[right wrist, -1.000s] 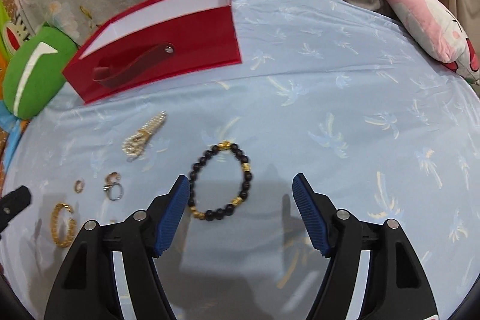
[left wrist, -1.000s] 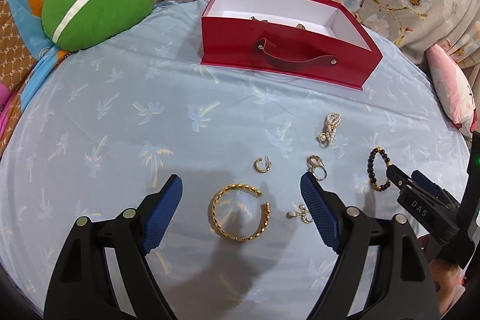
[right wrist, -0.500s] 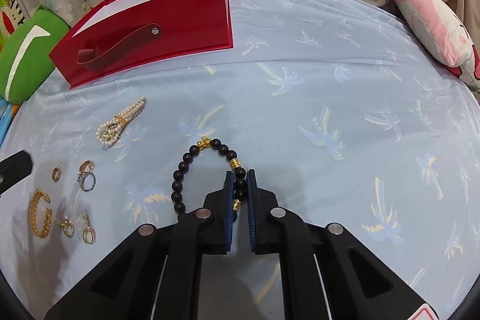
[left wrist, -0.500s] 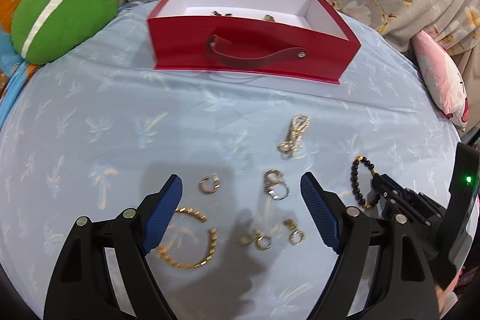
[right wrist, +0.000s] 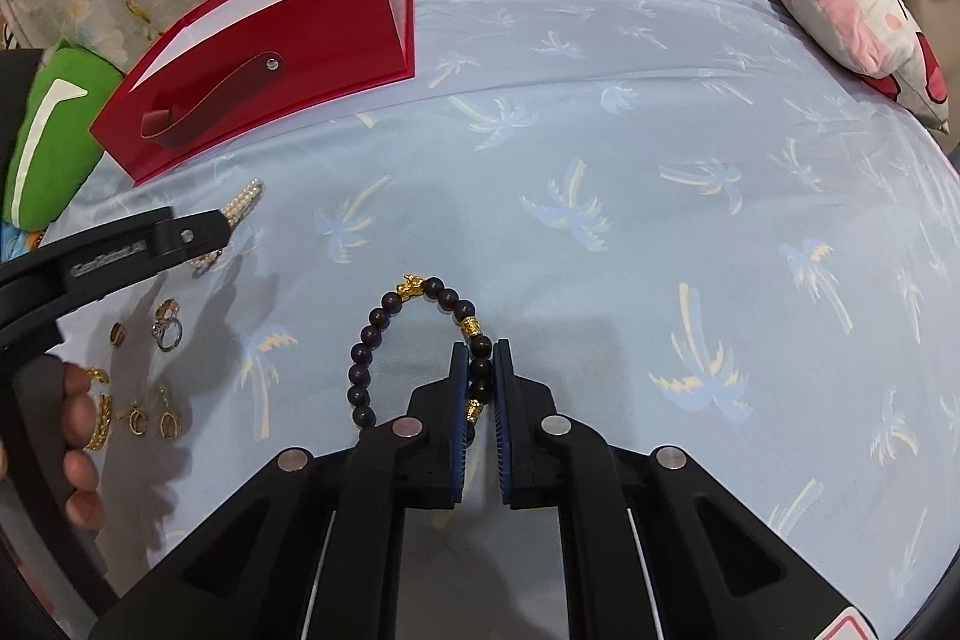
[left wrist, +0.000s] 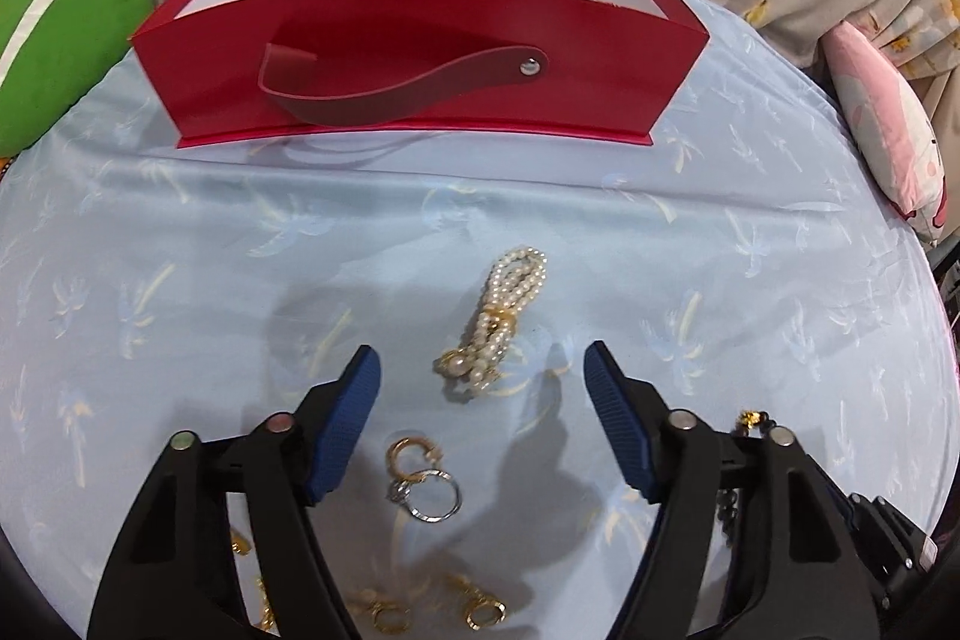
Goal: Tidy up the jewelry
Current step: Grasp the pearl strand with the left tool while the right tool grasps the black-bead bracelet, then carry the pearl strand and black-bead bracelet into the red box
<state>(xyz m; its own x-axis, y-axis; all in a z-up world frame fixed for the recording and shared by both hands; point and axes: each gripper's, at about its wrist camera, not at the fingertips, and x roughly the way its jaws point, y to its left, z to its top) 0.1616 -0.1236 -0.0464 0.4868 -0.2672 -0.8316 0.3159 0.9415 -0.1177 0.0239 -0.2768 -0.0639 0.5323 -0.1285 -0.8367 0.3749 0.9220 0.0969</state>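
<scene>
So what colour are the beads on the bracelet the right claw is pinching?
Dark brown-black beads with a few gold spacers, clearest in the right wrist view.

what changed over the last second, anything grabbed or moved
The right gripper closed on the black bead bracelet, pinching its right side. The left gripper, open throughout, moved forward from the gold bangle to the pearl bracelet, nearer the red box. The rings and earrings lie as before.
</scene>
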